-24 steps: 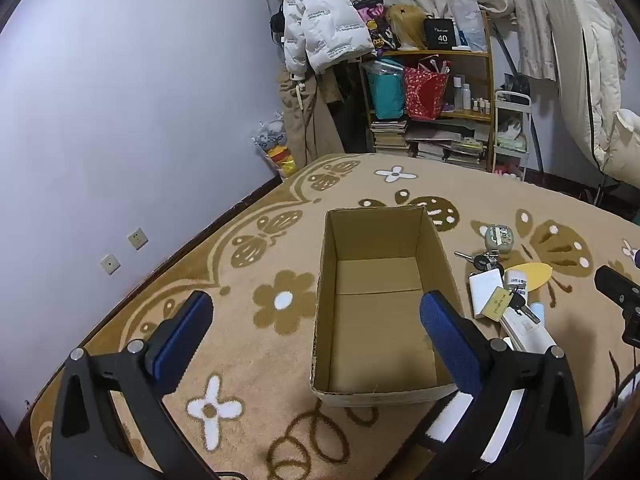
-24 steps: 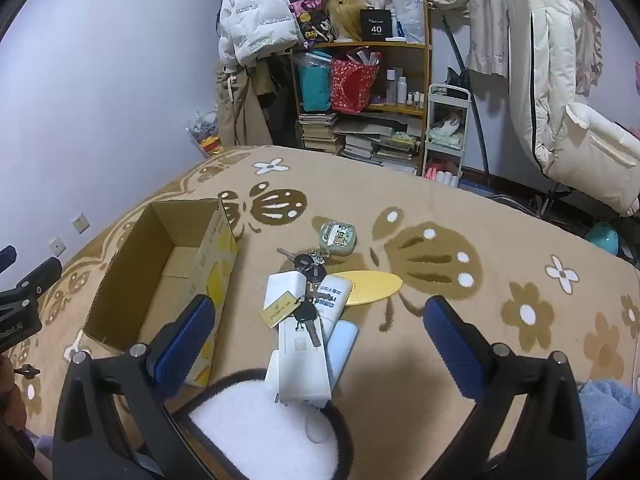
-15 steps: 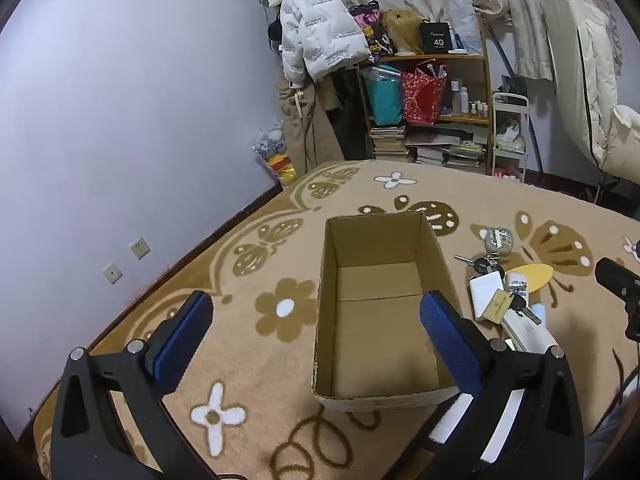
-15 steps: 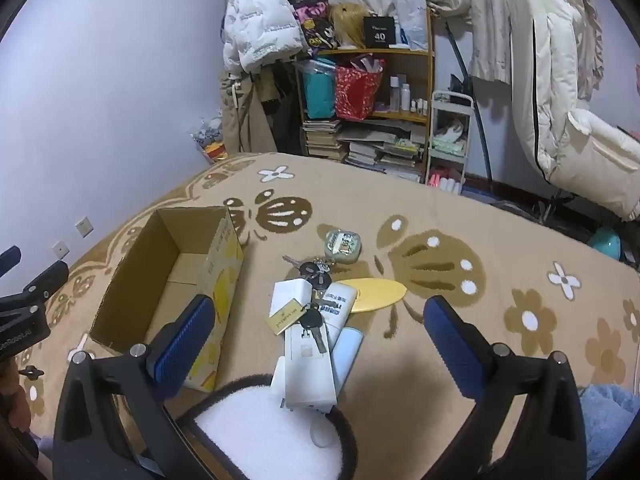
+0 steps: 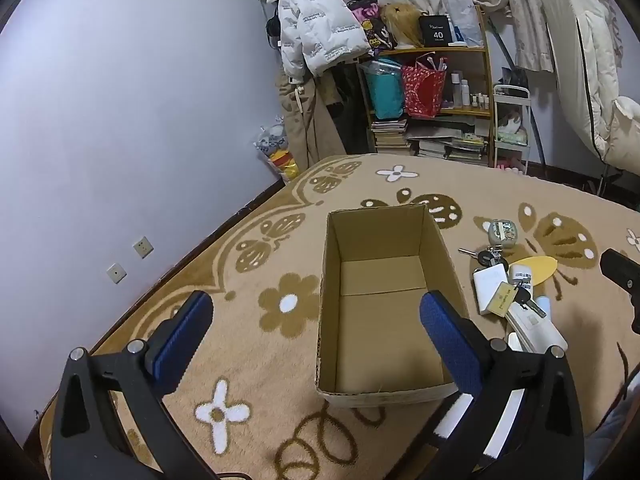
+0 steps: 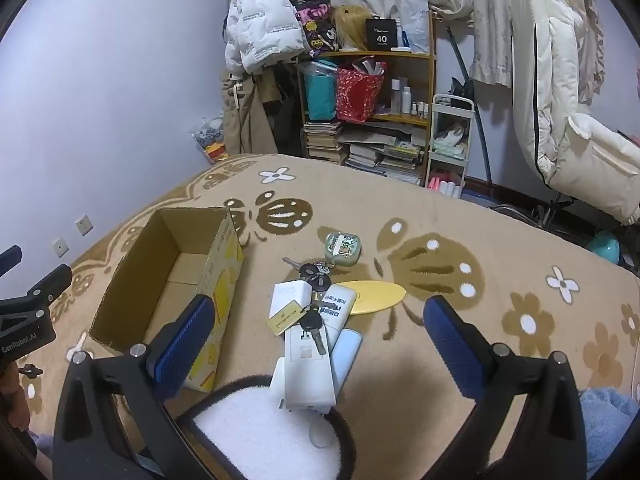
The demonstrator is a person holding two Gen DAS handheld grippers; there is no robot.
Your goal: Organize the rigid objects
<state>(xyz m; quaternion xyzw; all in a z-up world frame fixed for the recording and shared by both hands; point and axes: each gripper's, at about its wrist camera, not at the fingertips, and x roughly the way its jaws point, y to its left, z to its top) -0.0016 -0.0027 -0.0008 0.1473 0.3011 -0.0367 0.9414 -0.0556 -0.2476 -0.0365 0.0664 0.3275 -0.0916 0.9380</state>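
Note:
An empty cardboard box lies open on the patterned carpet. Right of it is a heap of small items: a white power bank, keys with a brass tag, a white tube, a yellow oval plate, a small green case and a long white box. My left gripper hovers open over the box's near left corner, nothing between its blue pads. My right gripper hangs open above the heap, touching nothing.
A white fluffy slipper with a dark rim lies nearest me by the heap. A cluttered shelf and hanging coats line the far wall. A white chair stands at the right. Blue cloth lies bottom right.
Both views have shifted slightly, so the box and heap sit a little lower in frame and more of the room shows. Both grippers stay open and empty.

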